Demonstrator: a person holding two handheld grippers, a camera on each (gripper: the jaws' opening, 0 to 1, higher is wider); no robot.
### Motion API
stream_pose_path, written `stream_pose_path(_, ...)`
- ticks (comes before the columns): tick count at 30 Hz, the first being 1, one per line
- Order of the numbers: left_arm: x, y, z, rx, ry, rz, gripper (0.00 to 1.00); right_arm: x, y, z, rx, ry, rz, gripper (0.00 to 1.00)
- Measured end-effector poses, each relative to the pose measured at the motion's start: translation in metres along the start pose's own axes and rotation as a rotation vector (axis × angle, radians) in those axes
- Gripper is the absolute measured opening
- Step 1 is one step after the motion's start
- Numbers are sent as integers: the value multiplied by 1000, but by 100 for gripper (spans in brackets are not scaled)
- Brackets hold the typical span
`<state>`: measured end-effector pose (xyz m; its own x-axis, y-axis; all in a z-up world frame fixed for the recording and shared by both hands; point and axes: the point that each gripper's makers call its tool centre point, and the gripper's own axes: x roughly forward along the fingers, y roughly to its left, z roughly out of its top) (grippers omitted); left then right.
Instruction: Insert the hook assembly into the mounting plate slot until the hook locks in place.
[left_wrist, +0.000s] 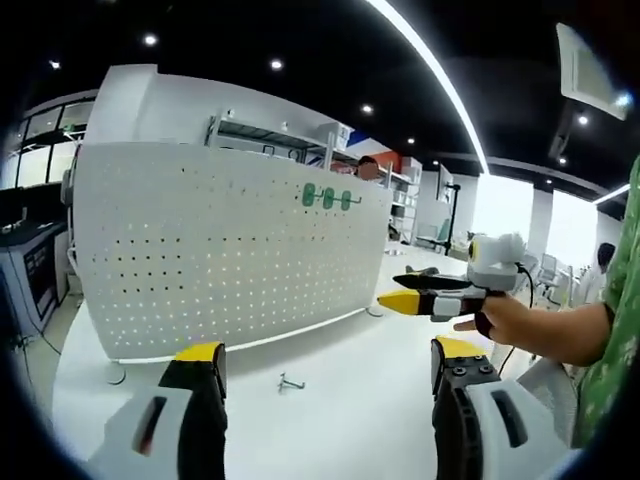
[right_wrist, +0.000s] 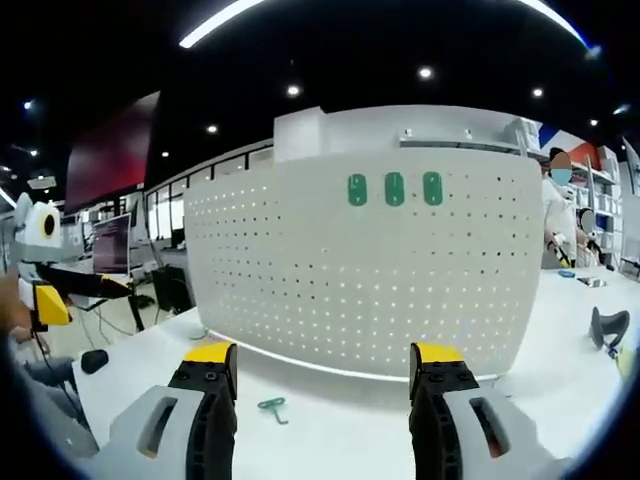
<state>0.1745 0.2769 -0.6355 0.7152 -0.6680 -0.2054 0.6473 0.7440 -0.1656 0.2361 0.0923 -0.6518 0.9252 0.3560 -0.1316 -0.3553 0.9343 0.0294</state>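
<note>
**Hovering both claws in front of the pegboard, hook loose on the tabletop**

Holding above the white tabletop (left_wrist: 340, 400), the left claw (left_wrist: 330, 360) has its jaws spread wide with nothing between them. Right claw (right_wrist: 325, 360) likewise: jaws wide apart, empty. In the left gripper view the right claw also shows at the right side, held in a person's hand (left_wrist: 510, 320), its yellow-tipped jaws pointing toward the board, apart from it.

A white perforated mounting plate (left_wrist: 220, 250) stands upright on the tabletop, well in from the near edge, curved along its base. Three green oval pieces (right_wrist: 394, 188) sit in a row near the plate's top edge.

The hook assembly (right_wrist: 272, 408), a small greenish piece, lies flat on the tabletop just in front of the plate's base, between the jaws in both views, touching neither claw nor the plate.

A black object (right_wrist: 605, 328) rests toward the tabletop's far right edge. Shelving (left_wrist: 290, 140) rises behind the plate.
</note>
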Motion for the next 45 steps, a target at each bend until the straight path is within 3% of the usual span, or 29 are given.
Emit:
stream_pose_path(13,29,7,-36,27,77,2,79,-6,-2,-6,1,3,8,70)
stream_pose_path(23,57,24,-67,28,153,-1,65,-4,-1,-22,10,29,10,70)
stream_pose_path(27,67,29,-73,45,166,-5,56,-3,-3,-25,15,38,4,70)
stream_pose_path(34,87,36,-91,55,210,-15,50,-3,-5,-29,12,48,-2,70)
stream_pose_path(45,114,46,-102,93,247,-27,41,-1,-11,-33,20,58,-12,69)
